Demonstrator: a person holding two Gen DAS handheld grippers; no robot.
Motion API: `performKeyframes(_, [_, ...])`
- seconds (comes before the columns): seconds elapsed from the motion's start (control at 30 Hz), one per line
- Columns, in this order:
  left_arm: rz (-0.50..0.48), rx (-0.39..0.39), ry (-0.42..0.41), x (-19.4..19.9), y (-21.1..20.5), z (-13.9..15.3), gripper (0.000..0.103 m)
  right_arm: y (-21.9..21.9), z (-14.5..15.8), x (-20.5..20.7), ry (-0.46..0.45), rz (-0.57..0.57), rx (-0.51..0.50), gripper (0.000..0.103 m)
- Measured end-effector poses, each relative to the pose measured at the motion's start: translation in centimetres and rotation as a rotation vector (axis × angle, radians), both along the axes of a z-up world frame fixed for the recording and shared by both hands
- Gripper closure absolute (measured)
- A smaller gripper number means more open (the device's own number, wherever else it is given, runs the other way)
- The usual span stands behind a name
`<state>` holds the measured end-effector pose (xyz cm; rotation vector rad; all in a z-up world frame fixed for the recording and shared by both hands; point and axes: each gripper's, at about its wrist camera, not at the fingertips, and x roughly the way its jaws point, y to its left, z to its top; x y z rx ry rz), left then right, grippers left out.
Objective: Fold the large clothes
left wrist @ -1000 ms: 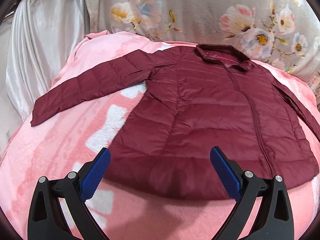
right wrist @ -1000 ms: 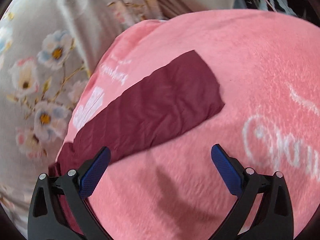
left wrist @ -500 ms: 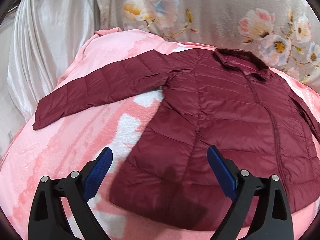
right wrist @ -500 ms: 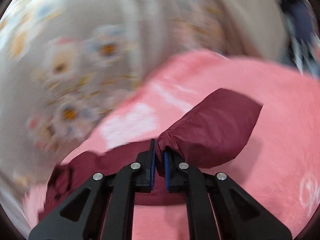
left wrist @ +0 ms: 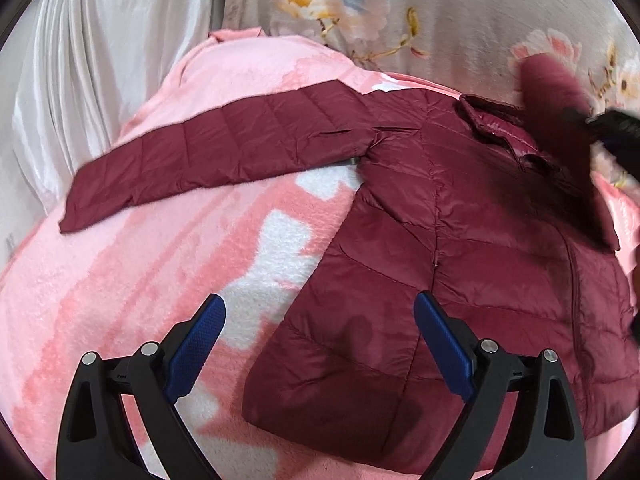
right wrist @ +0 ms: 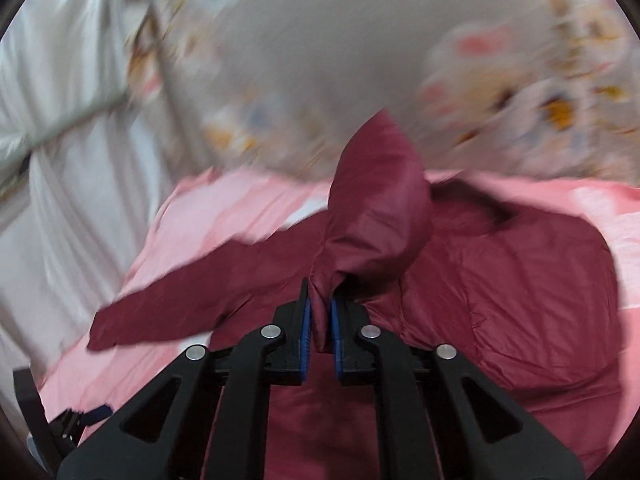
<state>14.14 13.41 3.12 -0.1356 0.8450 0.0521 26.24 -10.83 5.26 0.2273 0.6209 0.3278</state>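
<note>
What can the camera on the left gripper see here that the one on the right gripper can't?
Only the left wrist view shows the left gripper with its fingers spread wide and empty, hovering over the hem of the dark red quilted jacket, and the collar sharply.

Only the right wrist view shows the right gripper with its fingers pinching the cuff of the jacket's sleeve, lifted above the body.

Both show the jacket lying on the pink fleece blanket, its other sleeve stretched out flat, and the floral fabric behind.
</note>
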Motion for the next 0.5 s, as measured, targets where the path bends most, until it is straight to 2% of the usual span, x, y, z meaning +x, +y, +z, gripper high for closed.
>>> performKeyframes(0.03, [-0.004, -0.019, 0.005, 0.1, 0.2, 0.0, 0.011, 0.9, -0.4, -0.4, 0.010, 0.012, 0.008, 0.073])
performKeyframes(0.07, [-0.009, -0.042, 0.008, 0.4, 0.4, 0.1, 0.011, 1.4, -0.8, -0.6, 0.015, 0.034, 0.035, 0.069])
performKeyframes(0.17, [-0.030, -0.112, -0.005, 1.0, 0.8, 0.8, 0.011, 0.5, -0.4, -2.4, 0.008, 0.034, 0.065, 0.066])
performKeyframes(0.23, [-0.050, -0.153, -0.014, 1.9, 0.5, 1.5, 0.011, -1.9, -0.5, -3.5, 0.009, -0.001, 0.103, 0.058])
performKeyframes(0.37, [-0.136, -0.332, 0.012, 5.1, -1.1, 2.2, 0.011, -10.3, -2.0, -5.4, 0.044, -0.176, 0.188, 0.055])
performKeyframes(0.5, [-0.168, -0.439, 0.060, 9.4, -4.1, 1.6, 0.011, -19.5, -4.8, -7.2, 0.108, -0.391, 0.344, 0.053])
